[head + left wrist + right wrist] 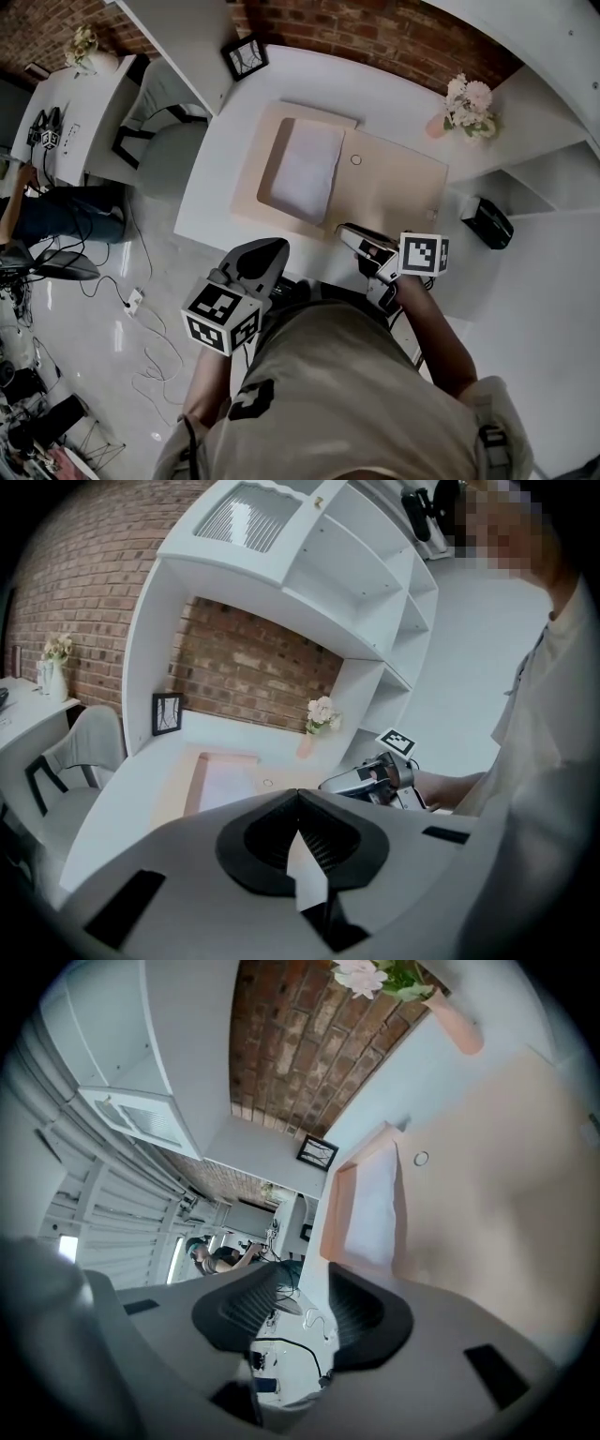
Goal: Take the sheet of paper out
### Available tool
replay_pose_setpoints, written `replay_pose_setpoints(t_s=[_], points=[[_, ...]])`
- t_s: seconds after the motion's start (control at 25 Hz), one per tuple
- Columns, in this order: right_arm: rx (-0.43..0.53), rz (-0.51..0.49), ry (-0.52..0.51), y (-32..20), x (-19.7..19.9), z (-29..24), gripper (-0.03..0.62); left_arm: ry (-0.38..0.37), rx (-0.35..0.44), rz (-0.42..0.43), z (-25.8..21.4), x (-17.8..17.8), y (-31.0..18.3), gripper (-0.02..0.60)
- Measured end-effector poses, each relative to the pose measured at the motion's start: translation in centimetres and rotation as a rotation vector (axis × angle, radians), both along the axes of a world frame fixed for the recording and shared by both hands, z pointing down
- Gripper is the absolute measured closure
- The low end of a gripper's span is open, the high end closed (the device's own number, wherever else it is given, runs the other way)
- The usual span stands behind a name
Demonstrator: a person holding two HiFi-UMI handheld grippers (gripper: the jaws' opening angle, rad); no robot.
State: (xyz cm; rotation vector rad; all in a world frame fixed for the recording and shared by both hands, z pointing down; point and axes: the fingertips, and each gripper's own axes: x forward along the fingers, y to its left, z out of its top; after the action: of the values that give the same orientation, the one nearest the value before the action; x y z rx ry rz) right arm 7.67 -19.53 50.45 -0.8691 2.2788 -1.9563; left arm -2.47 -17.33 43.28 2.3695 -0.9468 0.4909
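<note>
A white curved tabletop (398, 103) fills the nook under the white shelving (309, 564), with brick wall (375, 33) behind it. Most of its middle is taken up by a flat beige case (394, 192) lying open. The left half of the case is a shallow recess, and the sheet of paper (307, 171) lies flat inside it, white and untouched, well apart from both tools.

The person stands at the near edge with a tool in each hand. The left tool (267, 253) hangs off the tabletop's near-left side, out over the floor; its jaws are pressed together at the tips with nothing pinched. The right tool (352, 232) sits at the near edge of the case, on its right half, rolled on its side. Its jaws are spread, and its own view shows only the room between them, with the paper ahead and to one side.

A pink vase of pale flowers (466, 105) stands at the back right of the tabletop. A small black picture frame (246, 58) leans at the back left. A tiny ring (356, 159) marks the case's flat right half, just beside the recess.
</note>
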Motion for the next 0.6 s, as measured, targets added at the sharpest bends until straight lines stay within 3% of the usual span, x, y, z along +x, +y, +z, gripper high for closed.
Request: replay_pose_setpoints(t_s=[0.04,0.08,0.36,0.6], points=[[-0.019,0.0,-0.006,-0.3,0.1,0.6,0.4,0.0,0.001,-0.005,0.0,0.0,0.0,0.566],[-0.039,0.001,-0.01,-0.6,0.1,1.2,0.387,-0.001,0.001,-0.012,0.0,0.0,0.0,0.566],[-0.165,0.029,0.034,-4.2,0.6,7.1,0.367,-0.008,-0.006,-0.067,0.5,-0.5,0.7,0.566],[-0.207,0.034,0.088,-6.9,0.1,10.6,0.364,-0.012,-0.021,-0.12,1.0,-1.4,1.6,0.566]])
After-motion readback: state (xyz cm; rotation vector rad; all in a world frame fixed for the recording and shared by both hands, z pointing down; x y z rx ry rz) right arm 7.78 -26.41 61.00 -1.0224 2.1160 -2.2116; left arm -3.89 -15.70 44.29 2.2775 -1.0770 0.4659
